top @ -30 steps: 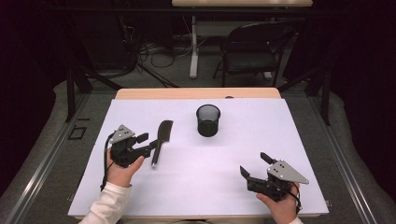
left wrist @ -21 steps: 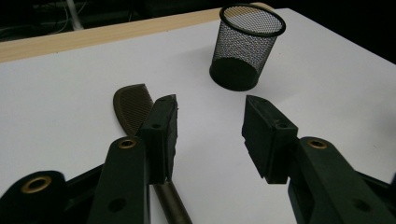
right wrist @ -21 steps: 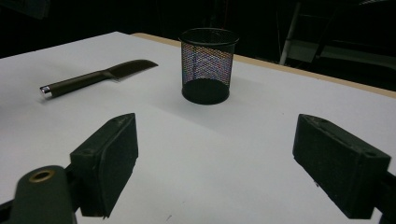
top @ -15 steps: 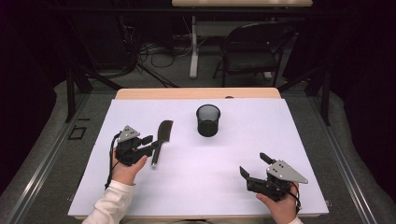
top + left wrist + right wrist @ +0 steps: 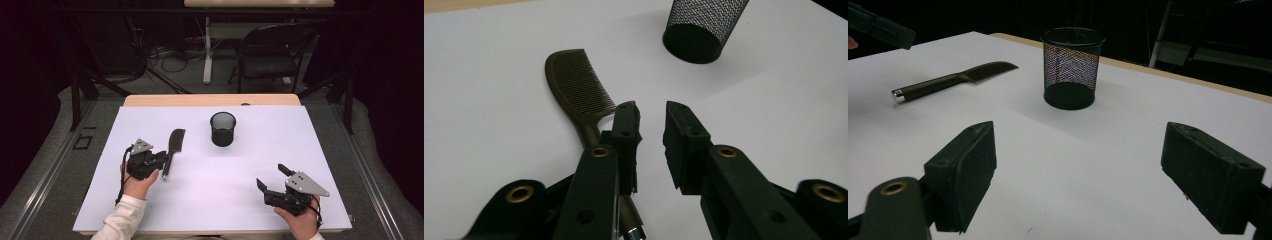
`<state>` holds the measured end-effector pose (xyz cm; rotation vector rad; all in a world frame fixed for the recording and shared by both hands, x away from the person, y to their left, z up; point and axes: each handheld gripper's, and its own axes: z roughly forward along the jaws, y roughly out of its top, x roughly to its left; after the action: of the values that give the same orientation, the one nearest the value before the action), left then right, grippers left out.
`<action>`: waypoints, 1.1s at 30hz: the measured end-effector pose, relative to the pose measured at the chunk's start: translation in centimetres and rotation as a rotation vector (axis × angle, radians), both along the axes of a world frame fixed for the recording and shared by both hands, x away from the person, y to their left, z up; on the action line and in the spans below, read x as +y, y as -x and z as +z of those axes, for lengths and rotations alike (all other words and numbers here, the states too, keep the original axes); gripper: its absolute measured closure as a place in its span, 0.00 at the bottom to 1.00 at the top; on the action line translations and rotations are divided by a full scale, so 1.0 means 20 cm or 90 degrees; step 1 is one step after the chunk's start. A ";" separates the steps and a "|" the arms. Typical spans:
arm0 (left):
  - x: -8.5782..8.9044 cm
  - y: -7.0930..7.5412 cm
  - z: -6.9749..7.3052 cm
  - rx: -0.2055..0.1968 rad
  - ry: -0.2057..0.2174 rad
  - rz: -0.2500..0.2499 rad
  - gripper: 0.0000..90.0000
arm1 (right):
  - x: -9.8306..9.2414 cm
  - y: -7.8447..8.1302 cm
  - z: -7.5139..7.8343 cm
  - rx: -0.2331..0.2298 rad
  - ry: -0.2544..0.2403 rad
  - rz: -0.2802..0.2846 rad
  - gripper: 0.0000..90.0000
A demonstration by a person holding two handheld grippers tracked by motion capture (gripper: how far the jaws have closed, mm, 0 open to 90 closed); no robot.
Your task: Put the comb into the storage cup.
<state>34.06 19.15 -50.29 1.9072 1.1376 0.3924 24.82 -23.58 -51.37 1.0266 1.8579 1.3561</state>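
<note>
Black comb (image 5: pixel 173 149) hasn't moved; your left tongs (image 5: pixel 651 117), slightly parted, have slid to its handle. Right tongs (image 5: pixel 270 177) remain wide open at five o'clock.

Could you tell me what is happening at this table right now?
A person sits at a white table with a two-jaw gripper in each hand. The left gripper is beside the handle of a dark brown plastic comb lying flat, its jaws a little apart and the handle just outside them, so nothing is grasped yet. The right gripper rests near the front edge, jaws wide open and holding nothing. A black wire-mesh cup stands upright behind the comb.
</note>
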 end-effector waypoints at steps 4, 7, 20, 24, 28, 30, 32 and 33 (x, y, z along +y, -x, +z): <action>-0.01 0.00 -0.03 0.004 -0.012 0.000 0.90 | 0.00 0.00 0.00 0.000 0.002 0.000 0.16; -0.02 0.00 -0.04 0.005 -0.021 0.002 0.94 | 0.00 0.00 0.00 0.001 0.002 0.001 0.16; -0.03 -0.01 -0.11 0.027 -0.048 0.018 1.00 | 0.00 0.00 -0.01 0.004 0.002 0.004 0.16; -0.04 -0.01 -0.13 0.033 -0.053 0.018 1.00 | 0.00 0.00 -0.01 0.004 0.003 0.004 0.16; -0.05 -0.02 -0.14 0.041 -0.060 0.016 1.00 | 0.00 0.00 -0.01 0.005 0.003 0.005 0.16; -0.05 -0.02 -0.14 0.041 -0.062 0.014 1.00 | 0.00 0.00 -0.01 0.005 0.005 0.005 0.16; -0.05 -0.02 -0.15 0.046 -0.067 0.011 1.00 | 0.00 0.00 -0.01 0.006 0.005 0.006 0.16; -0.06 -0.02 -0.15 0.047 -0.065 0.012 1.00 | 0.00 0.00 -0.01 0.006 0.005 0.006 0.16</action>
<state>34.43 17.99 -53.33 2.0154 1.2053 0.4001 24.91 -23.52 -51.55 1.0224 1.8761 1.3507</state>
